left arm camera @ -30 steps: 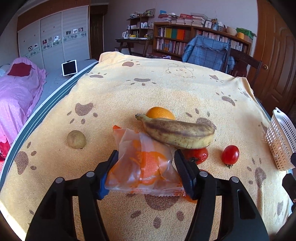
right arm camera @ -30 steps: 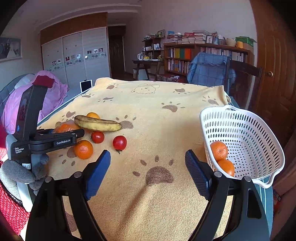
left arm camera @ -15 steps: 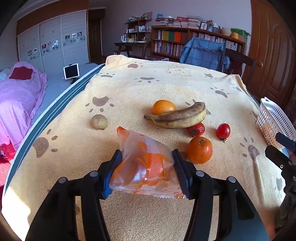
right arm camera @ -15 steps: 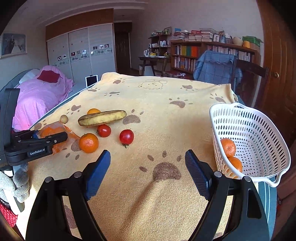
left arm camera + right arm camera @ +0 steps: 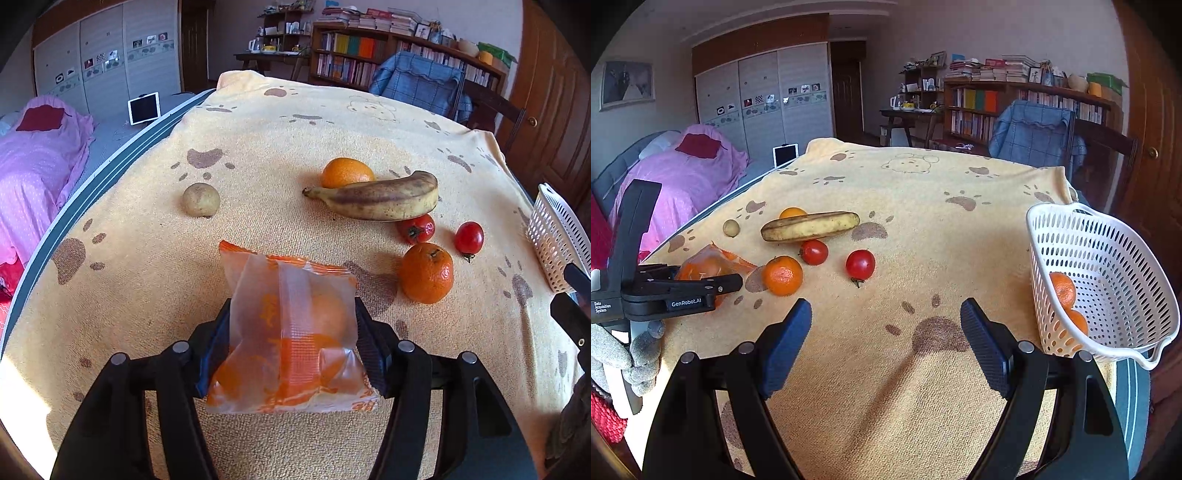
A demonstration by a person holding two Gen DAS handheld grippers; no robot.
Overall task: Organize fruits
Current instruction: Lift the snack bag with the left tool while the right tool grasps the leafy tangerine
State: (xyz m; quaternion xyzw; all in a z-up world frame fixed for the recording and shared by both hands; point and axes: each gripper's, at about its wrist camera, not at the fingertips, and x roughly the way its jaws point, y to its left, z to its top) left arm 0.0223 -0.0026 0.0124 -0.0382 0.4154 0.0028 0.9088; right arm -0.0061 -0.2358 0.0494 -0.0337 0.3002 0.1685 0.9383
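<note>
My left gripper (image 5: 291, 345) grips a clear orange-printed bag of oranges (image 5: 291, 332) over the yellow paw-print blanket (image 5: 280, 129); its jaws are easing open with the pads still on the bag. Beyond it lie a spotted banana (image 5: 376, 197), an orange (image 5: 345, 171), a mandarin (image 5: 426, 273), two tomatoes (image 5: 415, 229) (image 5: 469, 238) and a small tan round fruit (image 5: 200, 199). My right gripper (image 5: 886, 332) stands open with nothing between its fingers, low over the blanket. To its right the white basket (image 5: 1115, 258) holds two oranges (image 5: 1062, 290).
The table edge runs along the left, with a pink-covered bed (image 5: 683, 177) beyond it. A blue-draped chair (image 5: 1034, 136) and bookshelves (image 5: 1015, 103) stand behind the table. A wooden door is at the far right. A gloved hand (image 5: 635, 354) holds the left gripper.
My left gripper has drawn back from the fruit with the bag in it, uncovering the mandarin. The right gripper has stayed nearly still.
</note>
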